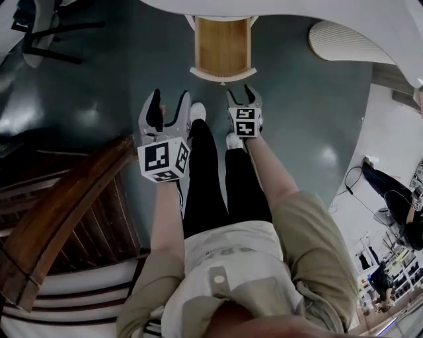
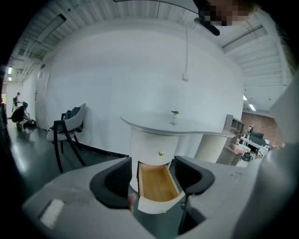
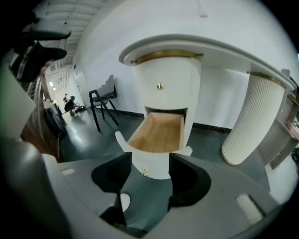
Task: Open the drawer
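The lower drawer [image 1: 223, 46] of the white round pedestal stands pulled out, its bare wooden inside showing. In the right gripper view the drawer [image 3: 159, 135] has a small brass knob [image 3: 144, 173] on its white curved front, and a closed upper drawer with its own knob [image 3: 160, 86] sits above. My left gripper [image 1: 170, 105] is open and empty, held back from the drawer [image 2: 158, 184]. My right gripper [image 1: 241, 96] is also open with nothing between its jaws, and it hovers above and short of the drawer front. In their own views the left gripper [image 2: 153, 179] and right gripper [image 3: 149, 179] frame the drawer.
A white tabletop [image 1: 297, 10] overhangs the pedestal. A ribbed white column [image 3: 247, 121] stands to the right. A dark chair [image 2: 67, 128] is off to the left. A wooden stair railing [image 1: 59, 218] runs at my left side. The person's legs and shoes [image 1: 198, 112] are below the grippers.
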